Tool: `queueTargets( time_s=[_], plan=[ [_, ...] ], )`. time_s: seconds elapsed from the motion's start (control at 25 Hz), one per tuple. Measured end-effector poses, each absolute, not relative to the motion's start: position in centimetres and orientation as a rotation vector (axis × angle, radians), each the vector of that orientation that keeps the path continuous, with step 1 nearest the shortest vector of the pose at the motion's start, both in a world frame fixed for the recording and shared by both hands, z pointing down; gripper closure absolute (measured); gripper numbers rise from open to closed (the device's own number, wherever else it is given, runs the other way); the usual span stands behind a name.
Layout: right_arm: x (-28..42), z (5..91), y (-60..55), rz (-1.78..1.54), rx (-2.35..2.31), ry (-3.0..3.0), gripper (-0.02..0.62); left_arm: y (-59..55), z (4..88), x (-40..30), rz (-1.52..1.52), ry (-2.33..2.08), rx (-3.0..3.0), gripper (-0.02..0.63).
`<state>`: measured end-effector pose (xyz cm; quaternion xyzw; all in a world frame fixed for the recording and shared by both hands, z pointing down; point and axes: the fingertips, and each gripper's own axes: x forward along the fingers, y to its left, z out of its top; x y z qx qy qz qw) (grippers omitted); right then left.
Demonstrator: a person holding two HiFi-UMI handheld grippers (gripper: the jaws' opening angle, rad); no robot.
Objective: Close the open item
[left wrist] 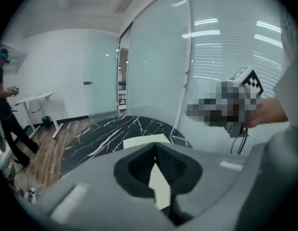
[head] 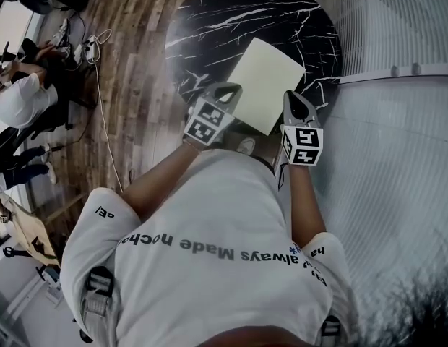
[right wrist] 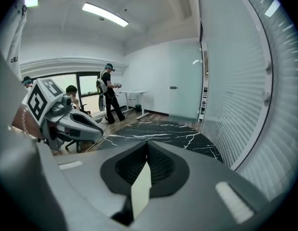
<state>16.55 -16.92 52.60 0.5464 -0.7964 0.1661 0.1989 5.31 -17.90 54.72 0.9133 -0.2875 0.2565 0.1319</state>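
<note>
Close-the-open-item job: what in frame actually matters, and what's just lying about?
Job:
- pale square item on the black marble table
- left hand-held gripper, shut
- right hand-held gripper, shut

Lying about:
- white cable on the wood floor
- white desk
- people in the background

A folder (head: pixel 266 84) lies flat on the table (head: pixel 209 20), toward its near right side, with a wall (head: pixel 397 136) just right and other people (head: pixel 22 98) far left.
</note>
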Motion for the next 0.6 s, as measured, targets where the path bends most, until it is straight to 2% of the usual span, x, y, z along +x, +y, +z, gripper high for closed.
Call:
queueTargets(
  time_s=[0.28, 0.6],
  plan=[
    [14.4, 45.3, -16.2, 0.402, 1.544, -2.352, 0.595, -18.0, 48.1, 5.2, 0.513, -0.849, 2.704, 0.603],
    [12.7, 40.8, -14.8, 0.359, 1.556, -2.433, 0.595, -17.7, 42.7, 4.6, 0.309, -0.893, 2.747, 0.603]
  ],
)
